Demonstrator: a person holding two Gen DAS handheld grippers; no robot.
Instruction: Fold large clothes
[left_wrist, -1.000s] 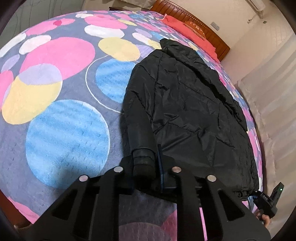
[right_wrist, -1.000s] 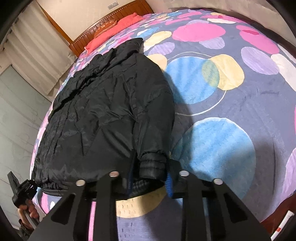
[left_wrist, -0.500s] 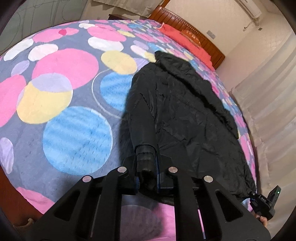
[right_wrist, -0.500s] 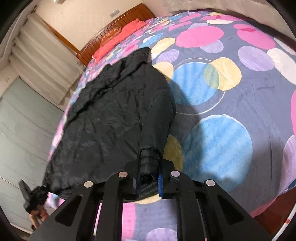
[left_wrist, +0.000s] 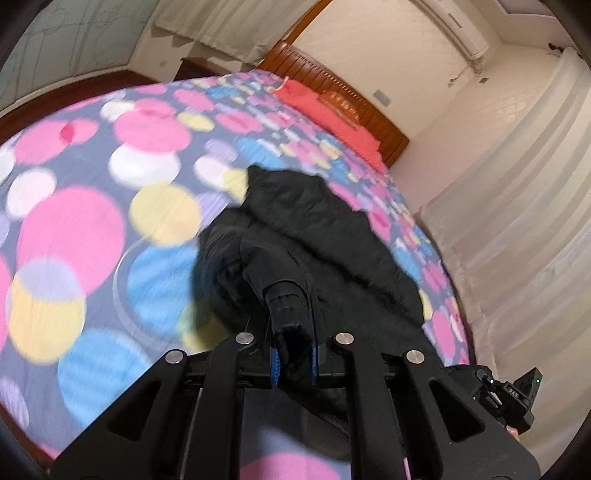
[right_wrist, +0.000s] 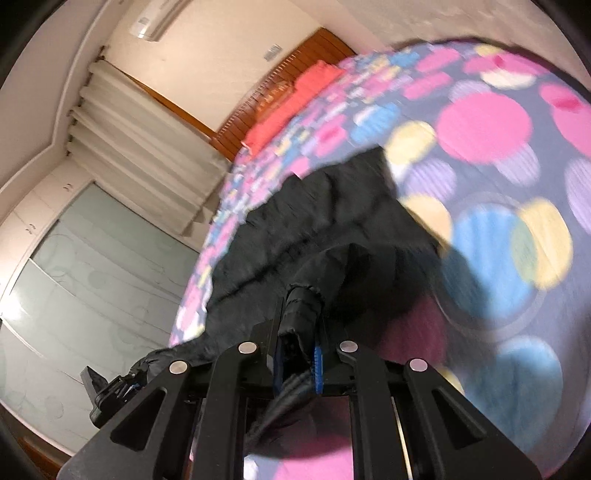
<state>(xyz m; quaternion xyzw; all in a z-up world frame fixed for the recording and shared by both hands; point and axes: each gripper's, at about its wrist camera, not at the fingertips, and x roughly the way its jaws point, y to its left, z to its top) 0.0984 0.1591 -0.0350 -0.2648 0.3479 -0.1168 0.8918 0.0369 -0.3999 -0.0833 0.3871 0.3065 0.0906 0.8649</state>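
Note:
A black puffer jacket (left_wrist: 332, 236) lies lengthwise on the bed, collar toward the headboard. My left gripper (left_wrist: 293, 354) is shut on the ribbed cuff (left_wrist: 288, 306) of one sleeve, held up off the cover. In the right wrist view the same jacket (right_wrist: 332, 221) shows, and my right gripper (right_wrist: 299, 362) is shut on the other sleeve's cuff (right_wrist: 301, 306), also raised. Each sleeve hangs up from the jacket's body to the pads. The other gripper appears at the edge of each view: the right gripper (left_wrist: 517, 395) and the left gripper (right_wrist: 107, 395).
The bed cover (left_wrist: 74, 229) is dark blue with big pink, yellow, blue and white circles. A red pillow (left_wrist: 325, 107) lies against the wooden headboard (left_wrist: 343, 92). White curtains (left_wrist: 517, 221) hang along one side of the bed; frosted glass wardrobe doors (right_wrist: 92, 277) stand there too.
Both grippers closed on the sleeve cuffs, then rose and tilted up, lifting the sleeves off the bed. More of the wall and headboard is in view; the pictures are motion-blurred.

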